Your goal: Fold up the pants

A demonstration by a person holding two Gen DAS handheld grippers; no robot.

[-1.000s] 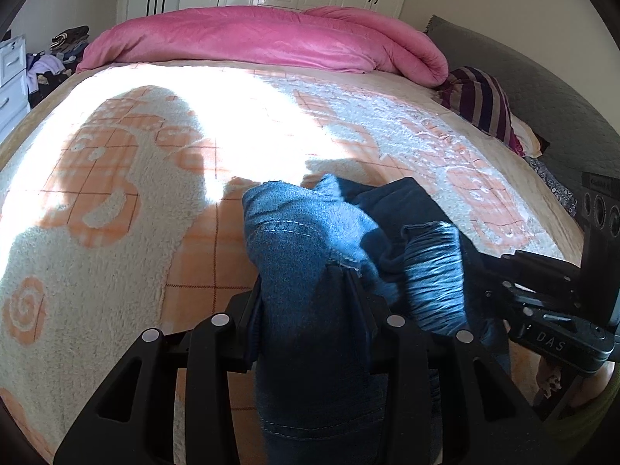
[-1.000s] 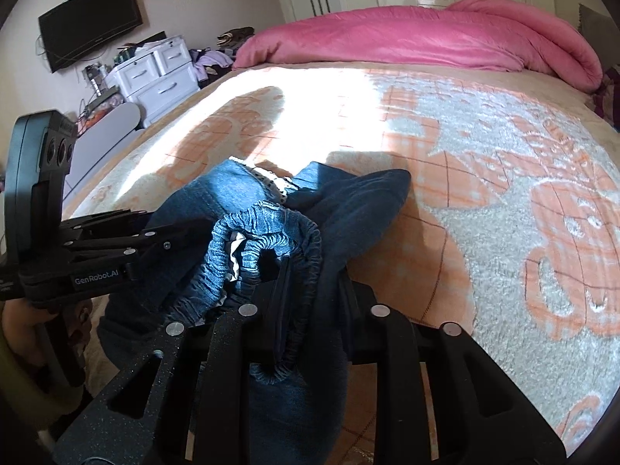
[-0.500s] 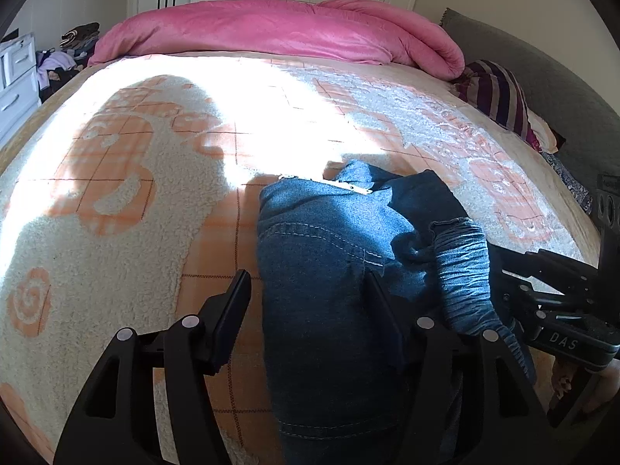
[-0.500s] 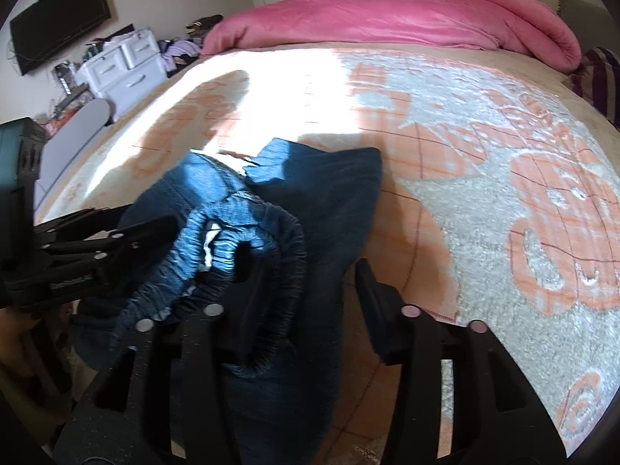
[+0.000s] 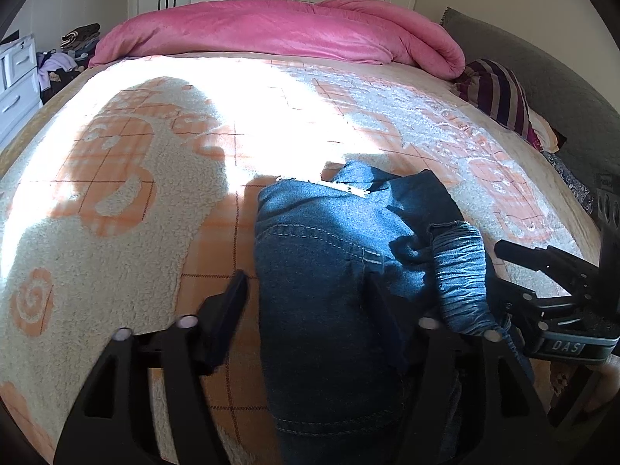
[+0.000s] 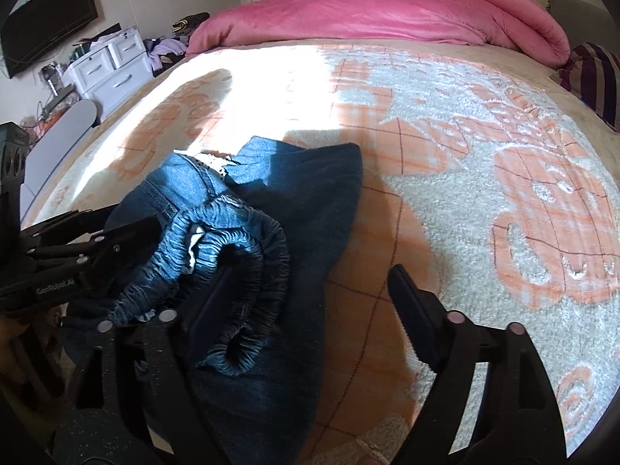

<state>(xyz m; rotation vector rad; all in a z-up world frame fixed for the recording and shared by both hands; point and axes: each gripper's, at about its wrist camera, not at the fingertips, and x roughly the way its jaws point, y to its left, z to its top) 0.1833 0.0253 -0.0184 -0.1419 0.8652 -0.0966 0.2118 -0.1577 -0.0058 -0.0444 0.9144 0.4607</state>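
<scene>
Standing by the bed (image 5: 116, 201), I am seeing the left hand-held gripper (image 5: 306, 290) hanging low over the near edge of the fleecy blanket (image 6: 484, 124), its jaws opening wide; the denim of the pants (image 5: 321, 271) is lying between them, the left pad clear of the cloth and the right pad sitting against or just under a fold, so nothing is being squeezed any more. It looks as though the pants are being let go so that the bundle can settle on the blanket where it is. The pants themselves are lying in a rough, doubled-over heap near the front edge of the bed, half in shadow, with the gathered elastic waistband (image 6: 240, 255) bunched up on the side nearer the other tool. To the right, the right hand-held gripper (image 6: 306, 294) is also opening, its left finger lying against the waistband's ruffles and its right finger standing well apart over bare blanket, gripping nothing. Both tools are pointing steeply down at the cloth, side by side, which I take as a release after bringing the waist end over; the fold is looking lumpy and far from neat, so I am judging that more smoothing is needed. Beyond, a pink duvet (image 5: 279, 31) is lying rolled along the far side of the bed.
</scene>
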